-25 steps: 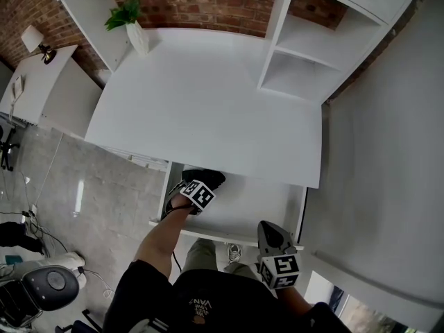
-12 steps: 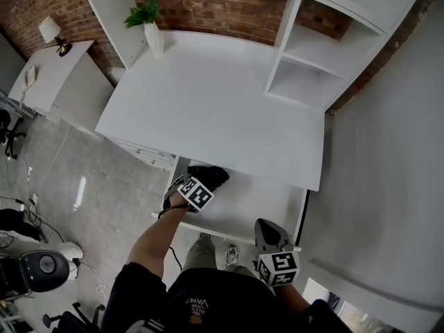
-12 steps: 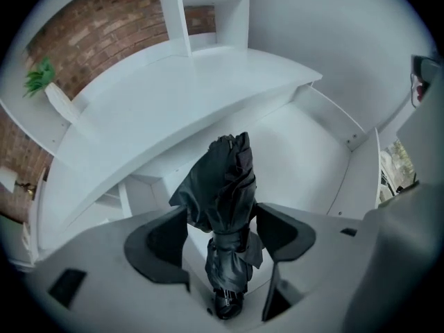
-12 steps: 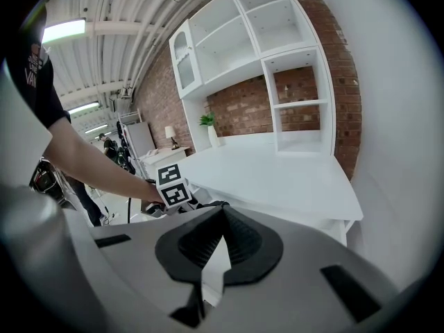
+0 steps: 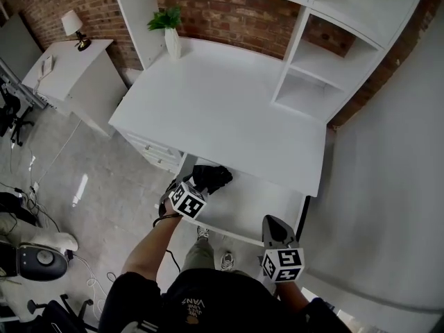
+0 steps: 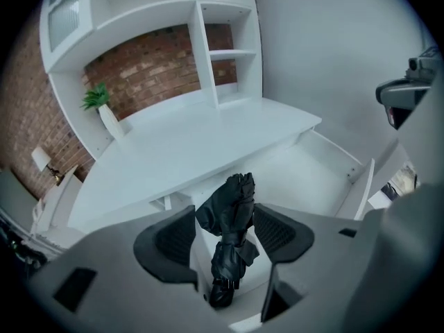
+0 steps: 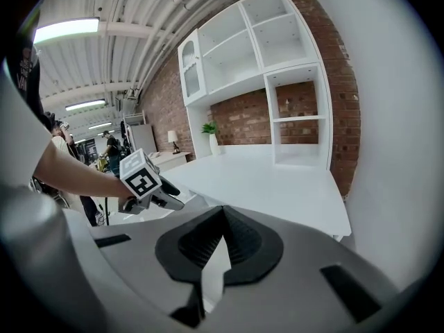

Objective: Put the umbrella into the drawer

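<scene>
The head view gives me the layout. The drawer (image 5: 258,212) stands pulled out from under the front edge of the white tabletop (image 5: 222,109). The umbrella (image 5: 212,177) lies in the drawer's rear left corner, its far end right at the tabletop's front edge. My left tongs (image 5: 196,189) hang just over it, and my right tongs (image 5: 272,222) sit over the drawer's front right corner, well apart from the umbrella. That view cannot tell me how either pair stands.

The left gripper view can. My left tongs are apart and closing, the umbrella shows in the gap between the pads (image 6: 173,238), and neither pad presses on it. This view also shows the umbrella best. It is a black folding one, collapsed short, with its fabric bunched and creased at the far end. It is cinched in at the middle, and the dark rounded handle (image 6: 220,295) is at the near end. It rests beside the drawer's left wall.

The right gripper view shows neither umbrella nor drawer. There my right tongs are together with nothing between them. Beyond them I see my left forearm (image 7: 76,172) with the marker cube (image 7: 141,175) and the tabletop's right front corner. Further back are the white shelf unit (image 7: 277,47) against the brick wall (image 7: 243,120), a potted plant (image 7: 210,132), and people (image 7: 111,151) far off
</scene>
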Demonstrator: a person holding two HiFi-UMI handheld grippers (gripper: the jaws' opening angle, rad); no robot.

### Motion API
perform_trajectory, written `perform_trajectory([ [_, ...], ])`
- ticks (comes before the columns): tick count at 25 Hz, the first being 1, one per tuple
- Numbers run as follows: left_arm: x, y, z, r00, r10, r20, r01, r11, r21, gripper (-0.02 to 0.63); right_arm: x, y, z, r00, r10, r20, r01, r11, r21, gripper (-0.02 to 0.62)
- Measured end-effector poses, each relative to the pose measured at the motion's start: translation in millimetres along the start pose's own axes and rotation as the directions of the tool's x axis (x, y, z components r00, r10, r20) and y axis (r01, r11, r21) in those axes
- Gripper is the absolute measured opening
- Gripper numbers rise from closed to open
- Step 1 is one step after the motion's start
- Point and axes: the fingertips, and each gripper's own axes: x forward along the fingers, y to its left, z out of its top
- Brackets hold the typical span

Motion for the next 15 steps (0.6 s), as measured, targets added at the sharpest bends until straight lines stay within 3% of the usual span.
perform_trajectory([
  [5, -54.7, -3.5, 11.0, 0.985, 0.076, 0.154, -0.059, 0.992, -0.109, 0.253, -9.8, -4.9, 11.2, 0.999, -0.008, 0.049, 0.009, 1.000, -0.025, 0.002],
  [15, -143.9, -35.0, 13.3, 0.927, 0.186, 0.325, -0.123, 0.971, -0.205, 0.190, -28.1, 0.9, 22.9, 0.994, 0.020, 0.110, -0.014, 0.999, -0.051, 0.002],
])
